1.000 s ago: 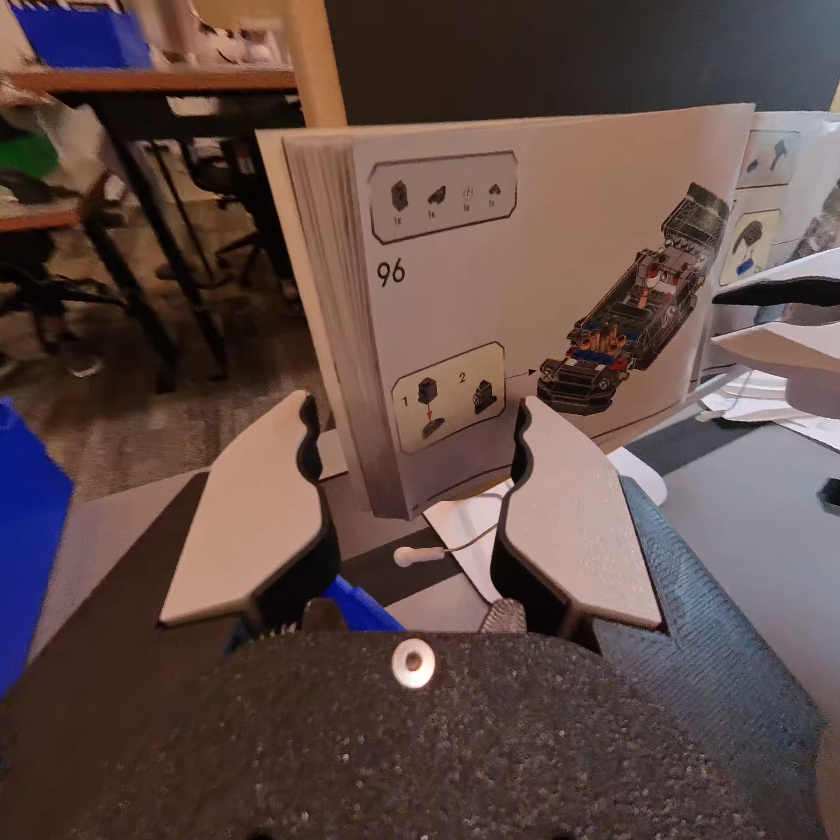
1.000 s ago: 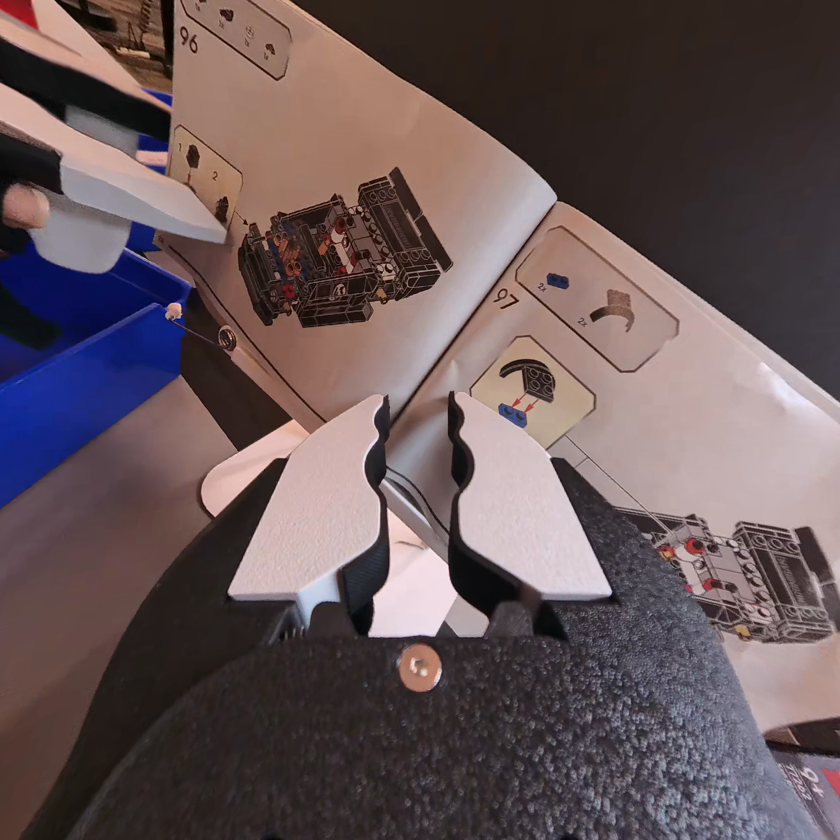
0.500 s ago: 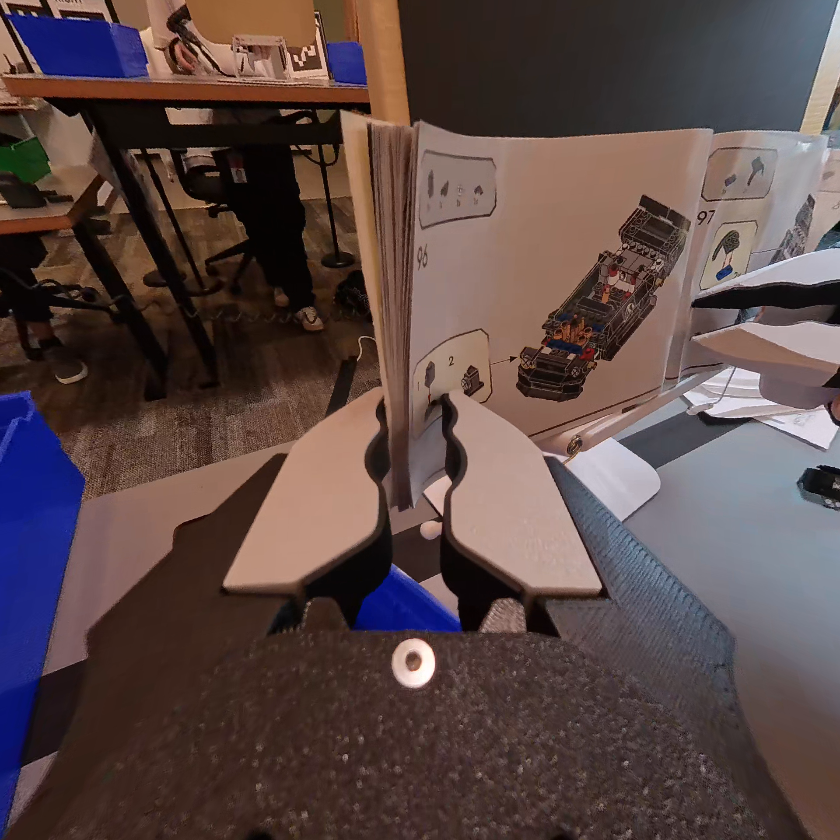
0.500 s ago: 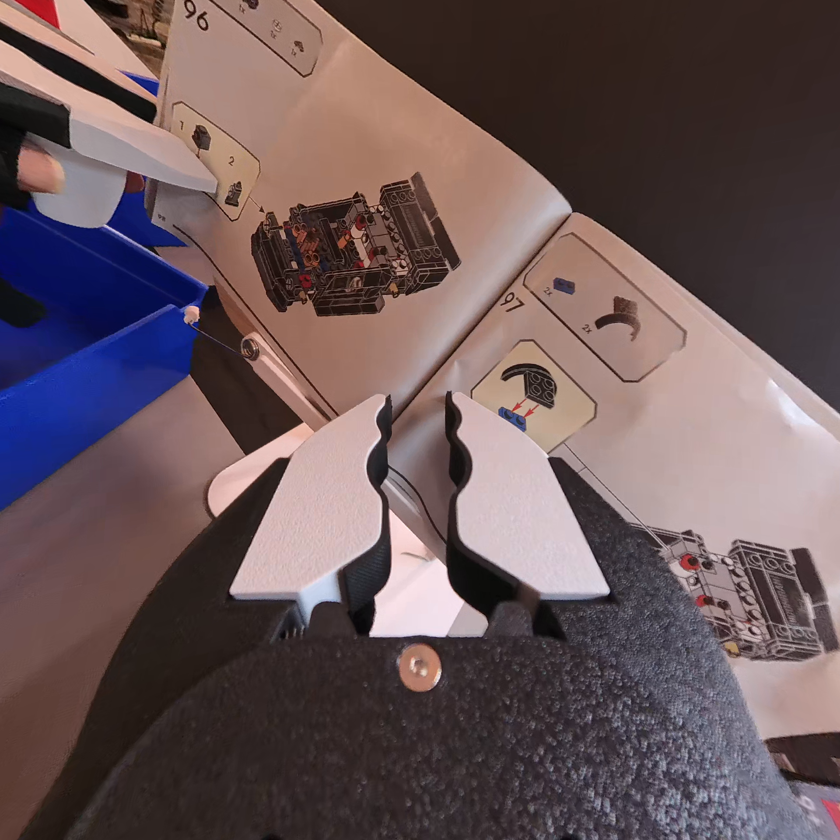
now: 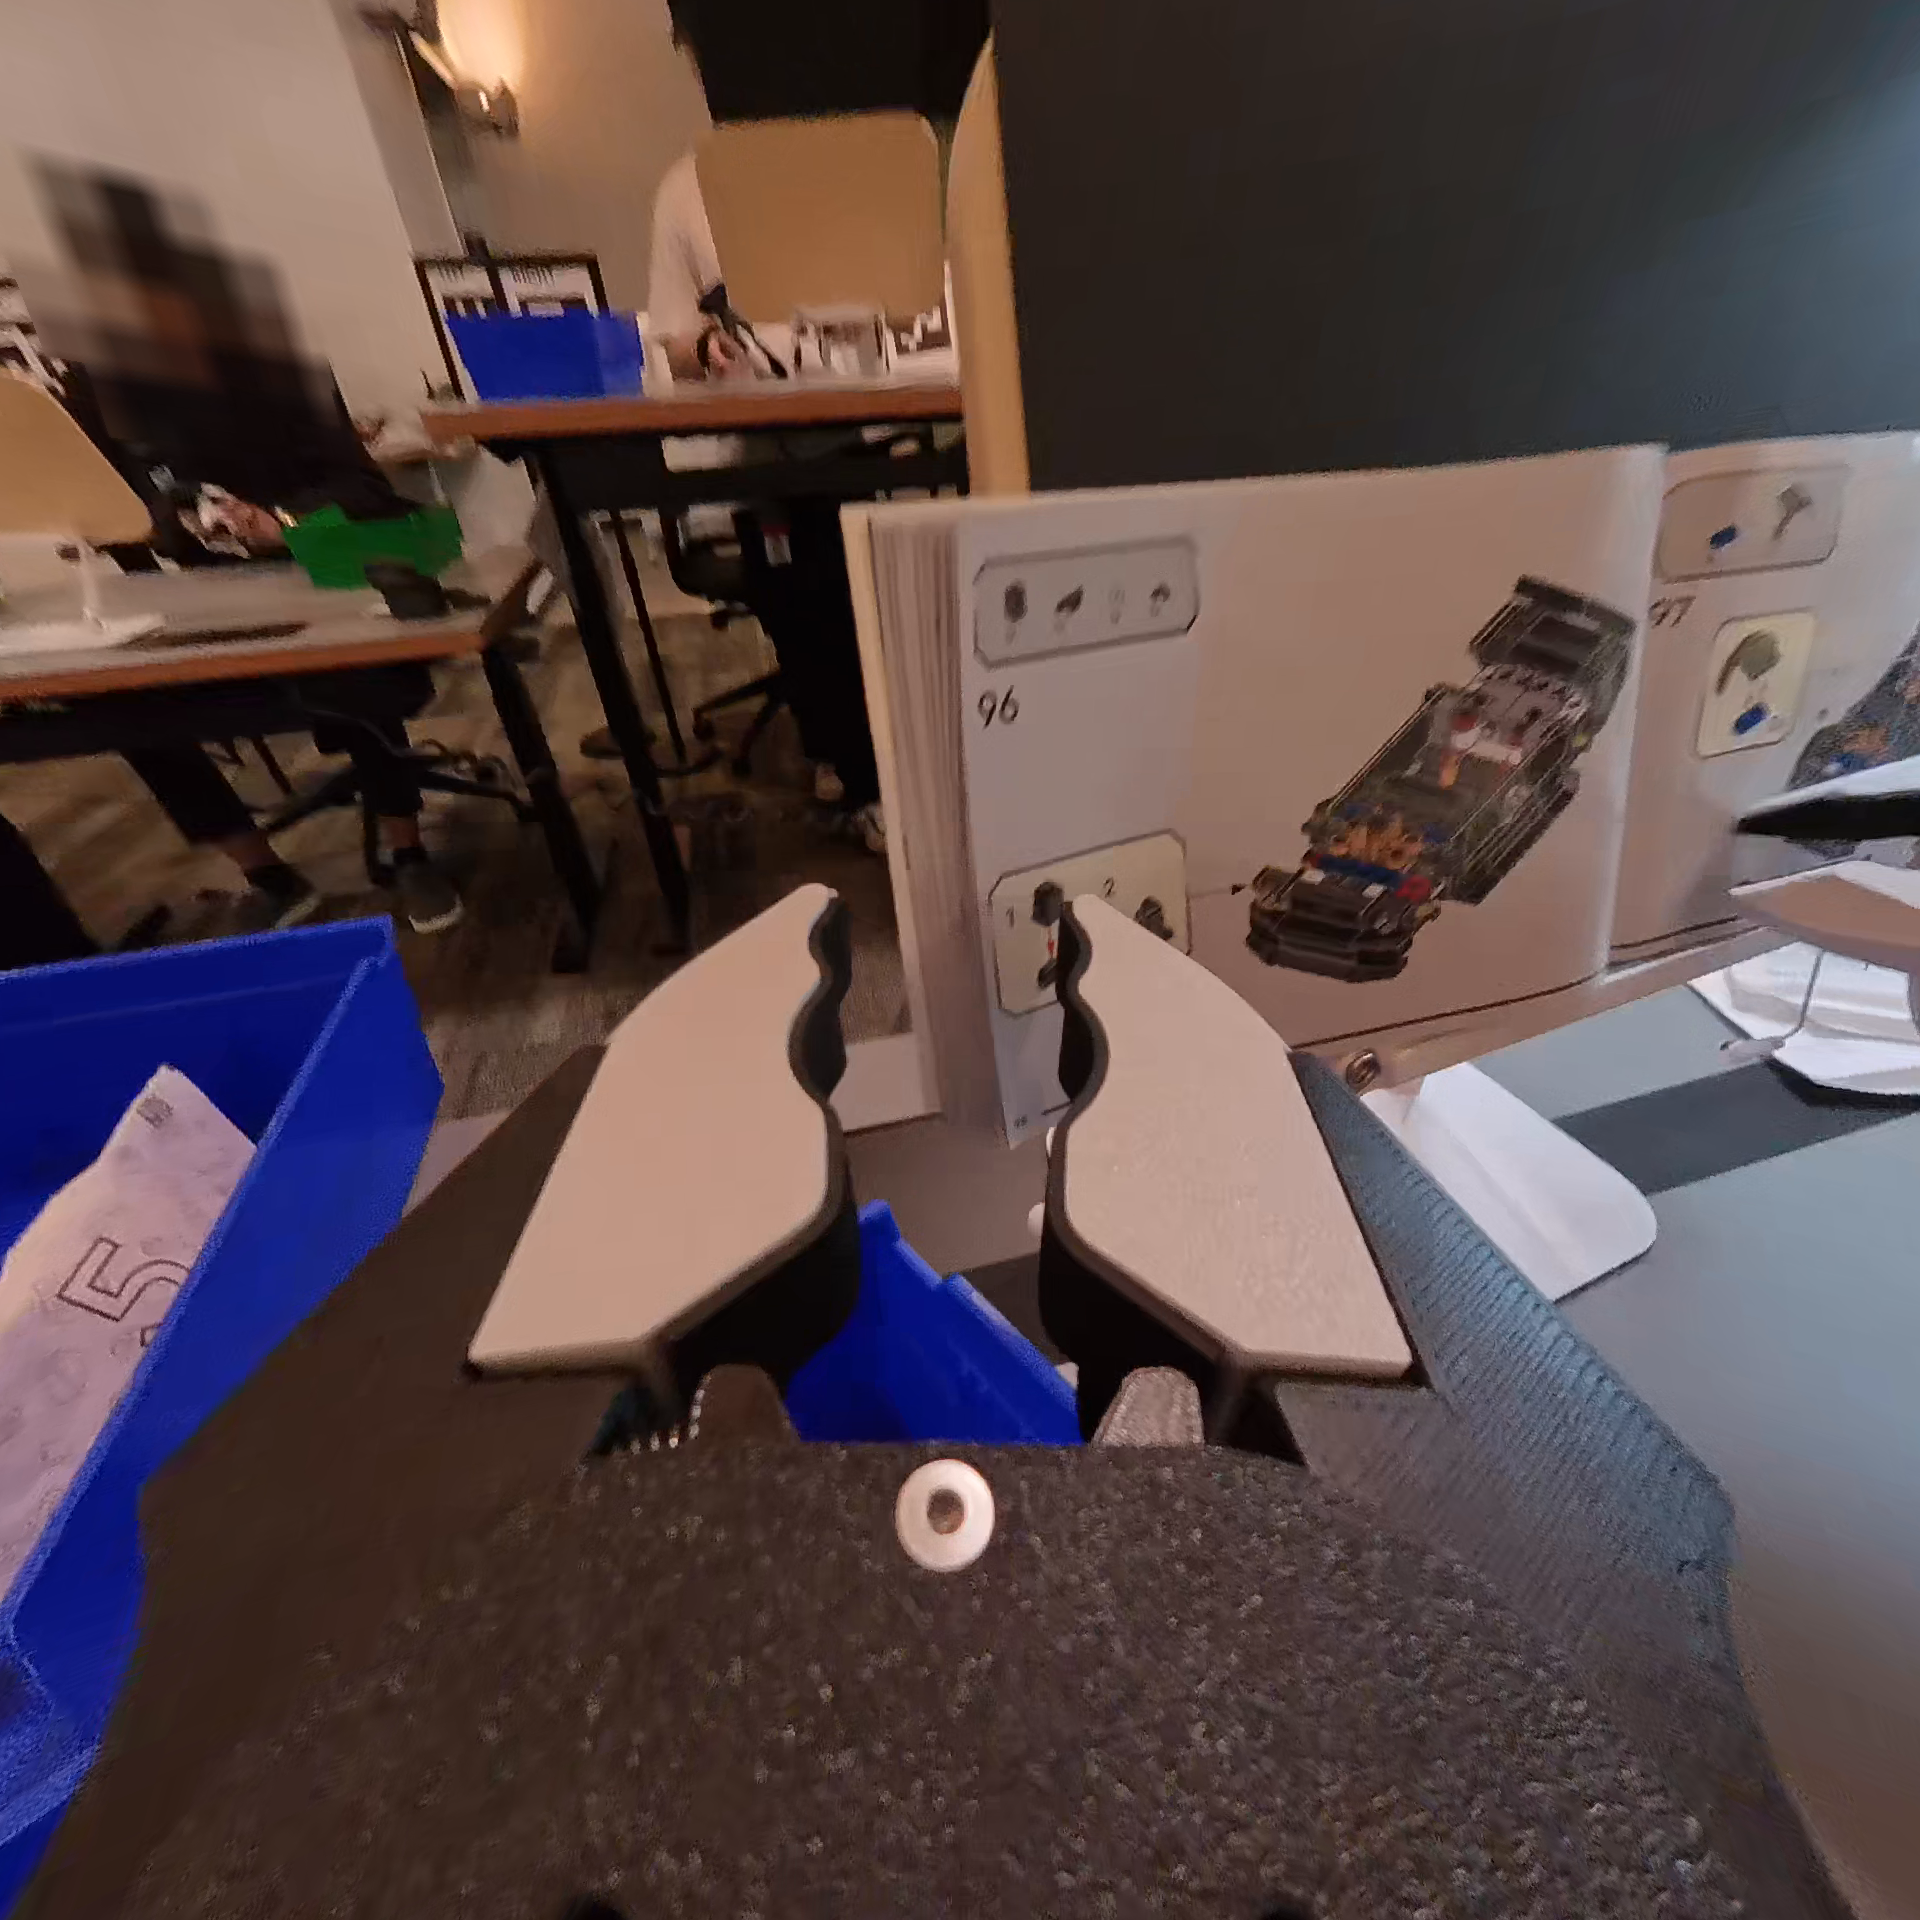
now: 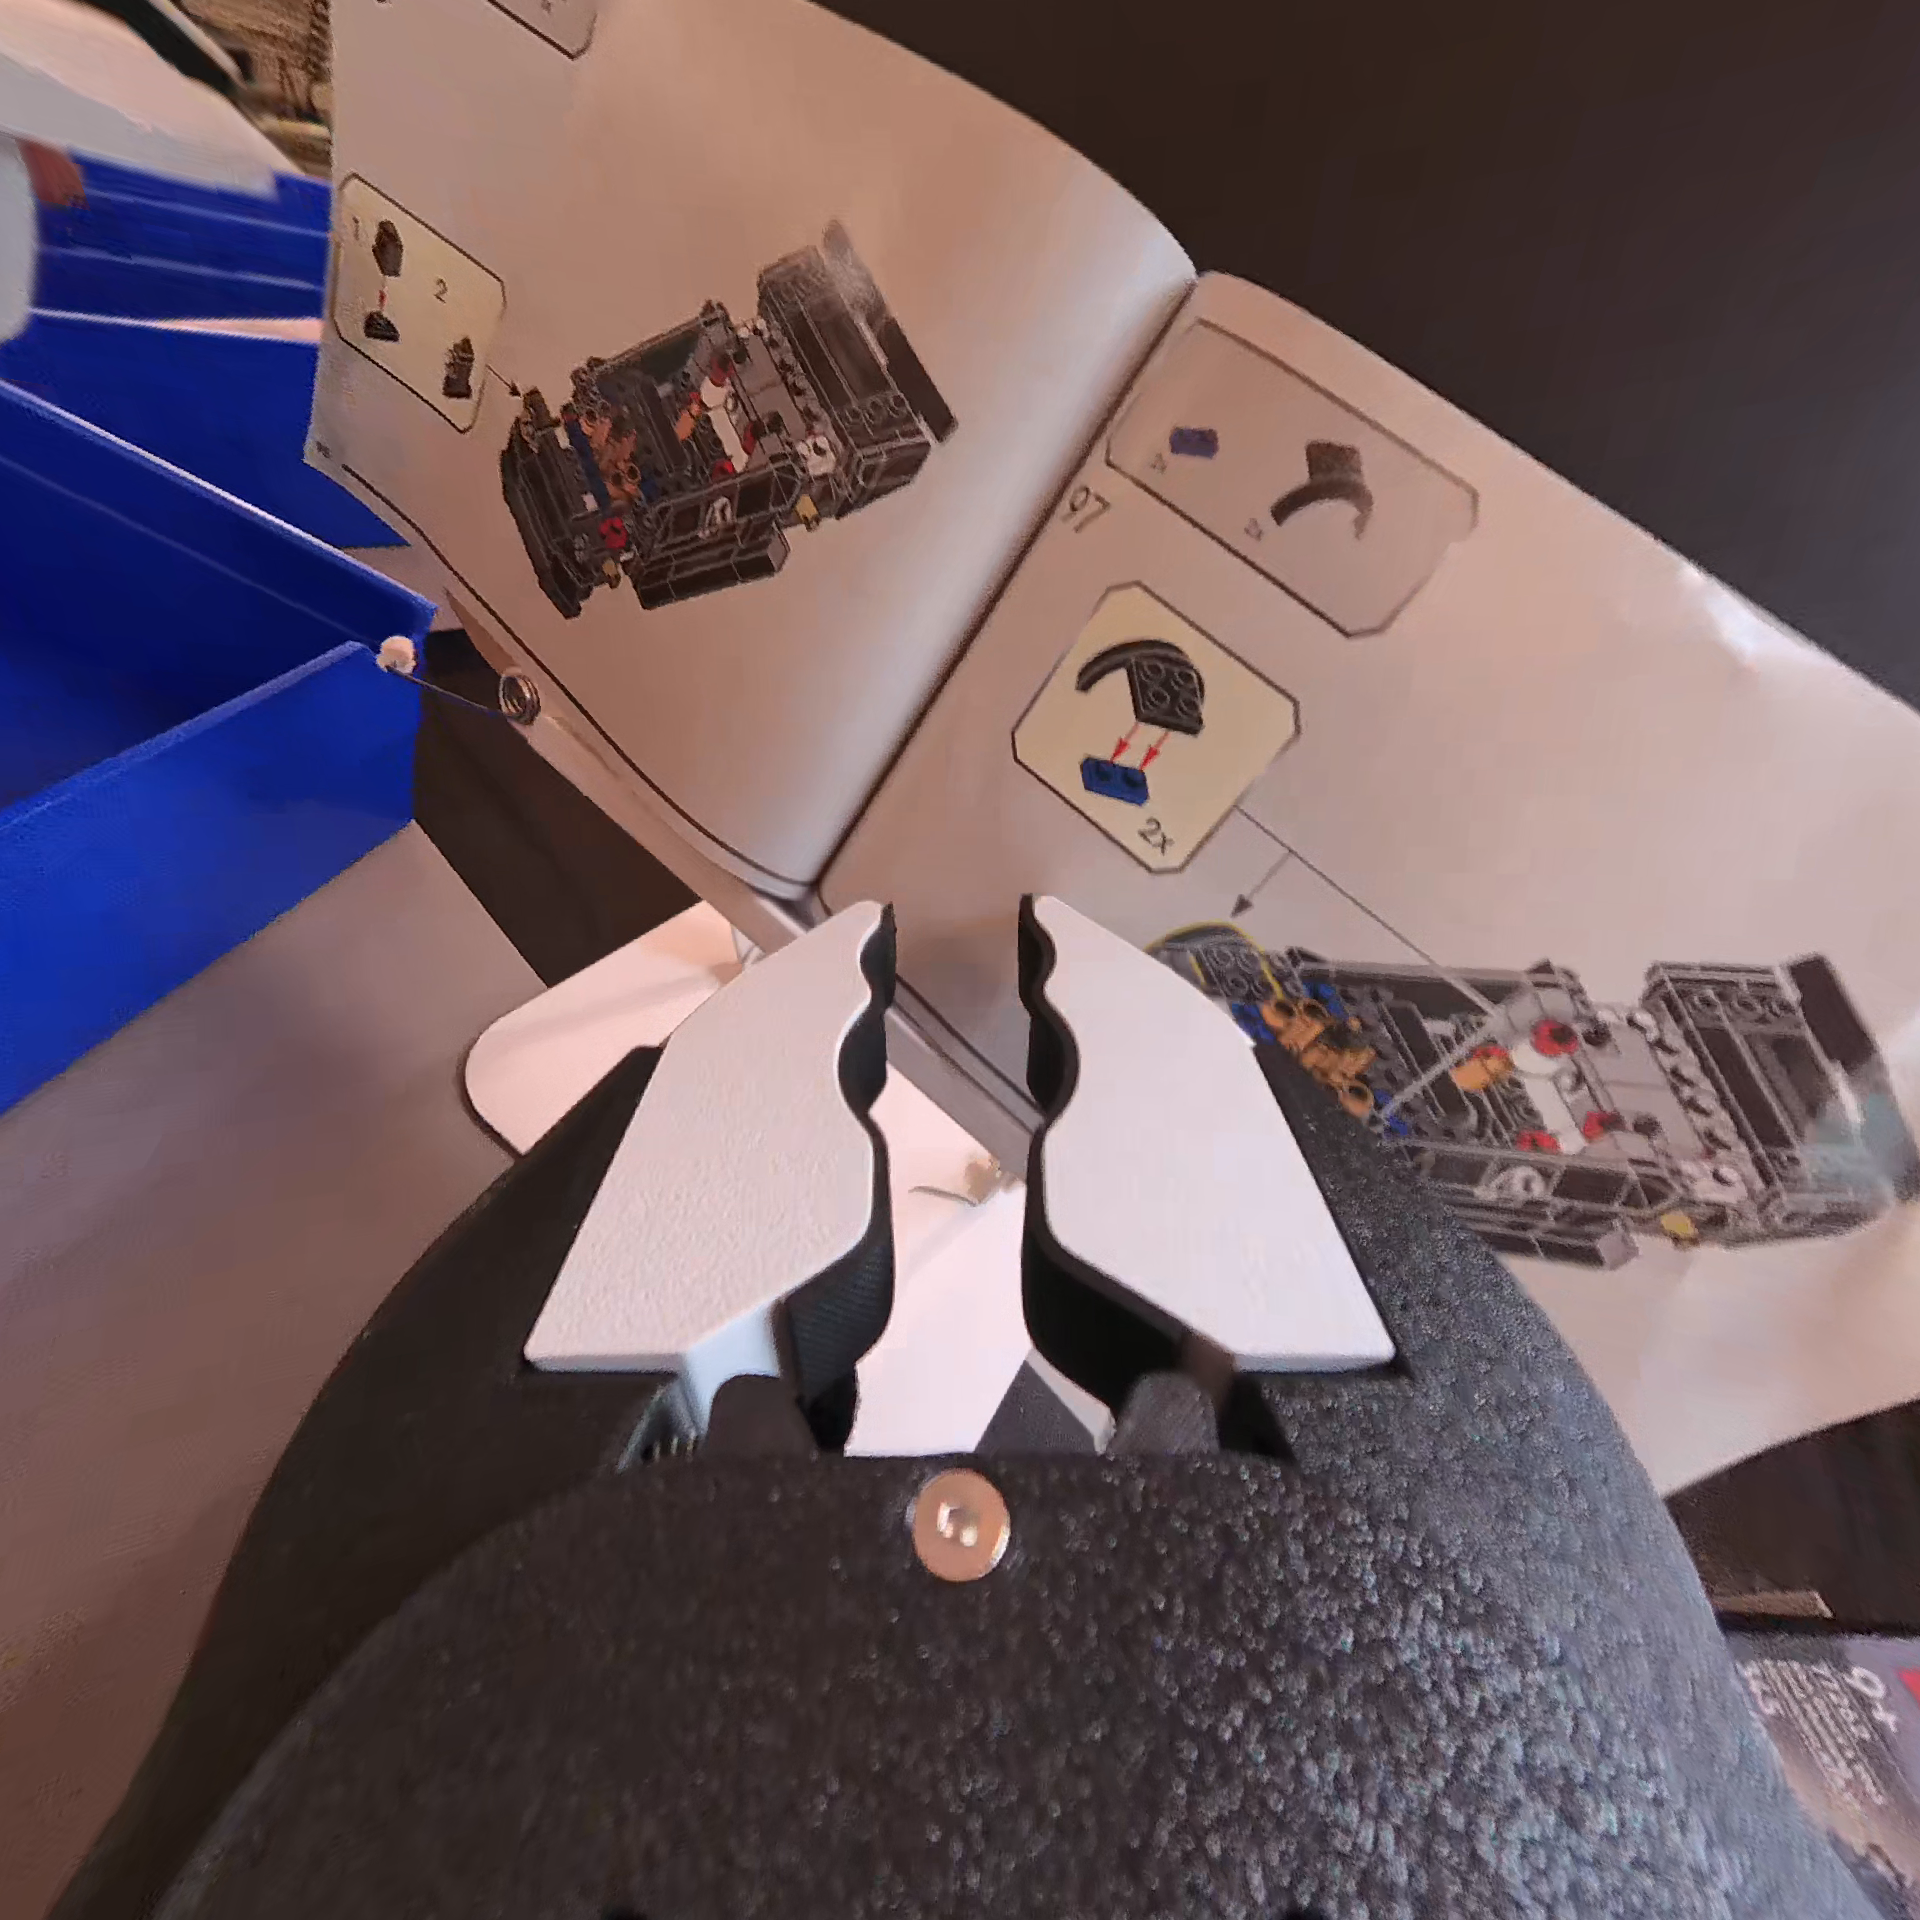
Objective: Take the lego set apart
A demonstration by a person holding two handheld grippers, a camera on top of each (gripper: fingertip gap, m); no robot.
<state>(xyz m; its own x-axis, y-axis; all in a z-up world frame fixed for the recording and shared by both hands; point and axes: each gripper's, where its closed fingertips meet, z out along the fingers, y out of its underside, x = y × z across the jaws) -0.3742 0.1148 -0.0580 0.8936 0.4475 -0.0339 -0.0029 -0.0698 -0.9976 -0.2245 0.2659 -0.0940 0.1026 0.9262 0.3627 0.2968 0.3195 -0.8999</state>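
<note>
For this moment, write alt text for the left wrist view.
The open left gripper points at the left edge of an instruction booklet standing open on a white stand. Blue bins sit below left; the right gripper shows at the right edge.

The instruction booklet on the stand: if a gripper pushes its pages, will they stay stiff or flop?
Probably flop. The instruction booklet has thin pages that already curve on the white stand. The thick stack on its left side likely feels heavier and may swing shut. The left gripper is open beside it.
</note>
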